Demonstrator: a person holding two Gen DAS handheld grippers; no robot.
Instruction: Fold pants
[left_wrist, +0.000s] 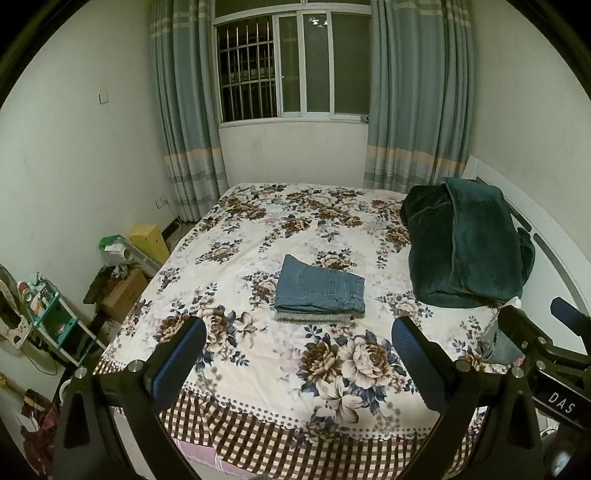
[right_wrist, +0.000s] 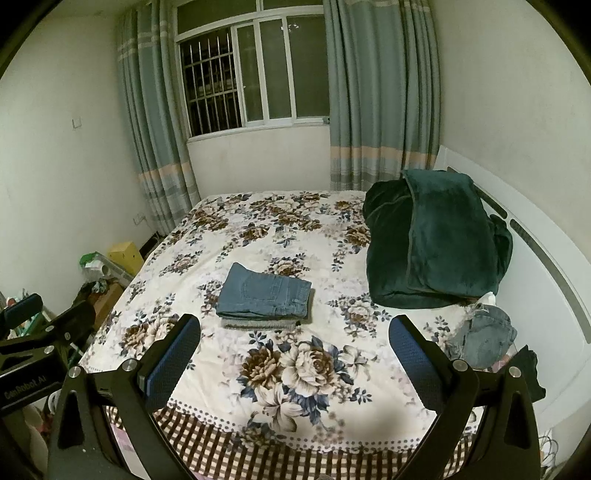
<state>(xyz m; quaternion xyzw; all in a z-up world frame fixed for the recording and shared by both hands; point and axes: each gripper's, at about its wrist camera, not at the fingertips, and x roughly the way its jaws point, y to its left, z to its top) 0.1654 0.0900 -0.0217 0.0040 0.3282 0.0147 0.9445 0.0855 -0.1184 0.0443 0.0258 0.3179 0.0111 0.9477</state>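
Folded blue jeans (left_wrist: 320, 288) lie on top of a folded grey garment (left_wrist: 314, 317) in the middle of the floral bed (left_wrist: 258, 369); the stack also shows in the right wrist view (right_wrist: 264, 297). A crumpled pair of grey-blue jeans (right_wrist: 484, 338) lies at the bed's right edge, partly seen in the left wrist view (left_wrist: 498, 345). My left gripper (left_wrist: 299, 350) is open and empty above the bed's near edge. My right gripper (right_wrist: 295, 350) is open and empty, beside it to the right. Both are short of the stack.
A dark green folded blanket (right_wrist: 436, 240) sits at the bed's far right by the white headboard (right_wrist: 546, 258). A dark garment (right_wrist: 530, 373) lies by the crumpled jeans. Boxes (left_wrist: 125, 291) and a shelf (left_wrist: 55, 321) crowd the floor left of the bed.
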